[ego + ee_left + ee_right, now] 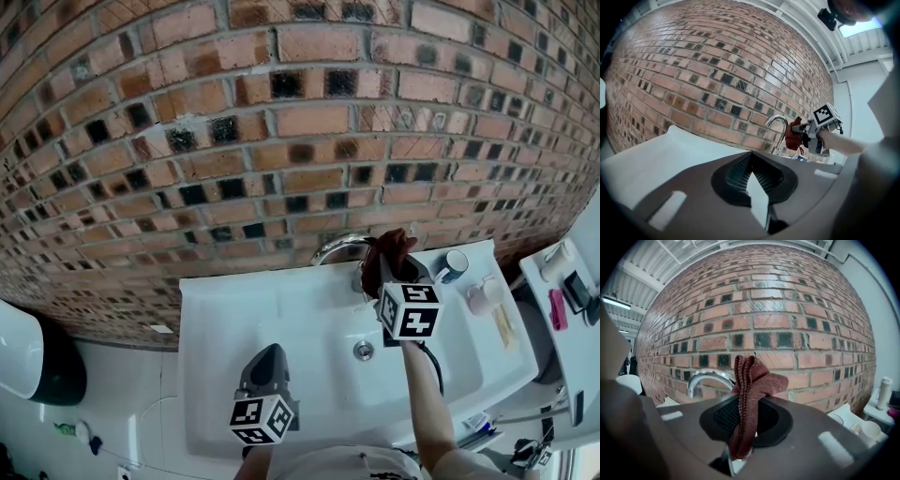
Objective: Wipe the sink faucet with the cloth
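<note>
A chrome arched faucet rises at the back of the white sink, against the brick wall. My right gripper is shut on a dark red cloth held just right of the spout; whether they touch I cannot tell. In the right gripper view the cloth sticks up from the gripper, with the faucet behind it to the left. The left gripper hovers over the sink's front left, shut and holding nothing. From the left gripper view I see the faucet, the cloth and the right gripper.
A cup and a white bottle stand on the sink's right rim. The drain lies in the basin below the right gripper. A toilet is at the far left, and a shelf with small items at the right.
</note>
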The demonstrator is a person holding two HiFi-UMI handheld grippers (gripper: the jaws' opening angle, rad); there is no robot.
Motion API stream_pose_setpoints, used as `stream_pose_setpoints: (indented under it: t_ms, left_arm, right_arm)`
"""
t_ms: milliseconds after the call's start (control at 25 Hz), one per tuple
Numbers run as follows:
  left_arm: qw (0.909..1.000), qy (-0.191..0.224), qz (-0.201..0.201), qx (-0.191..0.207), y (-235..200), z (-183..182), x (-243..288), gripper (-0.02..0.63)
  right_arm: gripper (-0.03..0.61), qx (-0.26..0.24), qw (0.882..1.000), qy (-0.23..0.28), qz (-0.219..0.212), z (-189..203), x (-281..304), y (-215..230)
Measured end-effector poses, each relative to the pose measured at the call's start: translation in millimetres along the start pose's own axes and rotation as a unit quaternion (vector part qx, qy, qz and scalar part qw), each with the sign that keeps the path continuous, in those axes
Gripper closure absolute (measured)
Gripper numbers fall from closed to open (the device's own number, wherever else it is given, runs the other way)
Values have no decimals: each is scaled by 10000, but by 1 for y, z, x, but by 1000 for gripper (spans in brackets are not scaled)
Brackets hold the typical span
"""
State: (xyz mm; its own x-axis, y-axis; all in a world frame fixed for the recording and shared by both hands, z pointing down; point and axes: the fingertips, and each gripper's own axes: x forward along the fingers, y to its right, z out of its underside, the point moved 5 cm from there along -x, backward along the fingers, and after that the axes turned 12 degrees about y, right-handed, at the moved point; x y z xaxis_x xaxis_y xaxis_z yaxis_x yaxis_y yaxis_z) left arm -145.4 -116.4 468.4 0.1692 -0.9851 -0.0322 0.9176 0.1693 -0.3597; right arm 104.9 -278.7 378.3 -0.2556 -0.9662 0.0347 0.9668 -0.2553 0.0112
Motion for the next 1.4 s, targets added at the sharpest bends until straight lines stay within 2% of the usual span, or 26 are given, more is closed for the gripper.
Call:
stream_pose_setpoints:
  t_ms: [360,600,920,1040,1200,1400]
  left_arm:
    - [9999,-118,4,14,1,6,6,611]
    - [9999,-142,-92,30,-6,8,13,611]
    - [9995,-182,-230,64,-15,9,16,611]
    - [9995,-151,-290,39,-18,9,17,611]
    - [9997,97,-154,170,-10,-8,17,611]
    - [9956,831,163,404,19,-69,12,611]
  right_arm:
    - [531,335,9915,-1253,-50,86,13,-8]
    - [531,320,9871,-1493,-490,106,20,-35]
    - [531,76,9834,-1723,-570,126,25,-42]
    - [531,467,9840,-1554,-733,120,24,-42]
    - [531,1292,9814,-705,-1234,78,-2,-52]
    - [531,2233,9596,417,-1664,2,-76,-70]
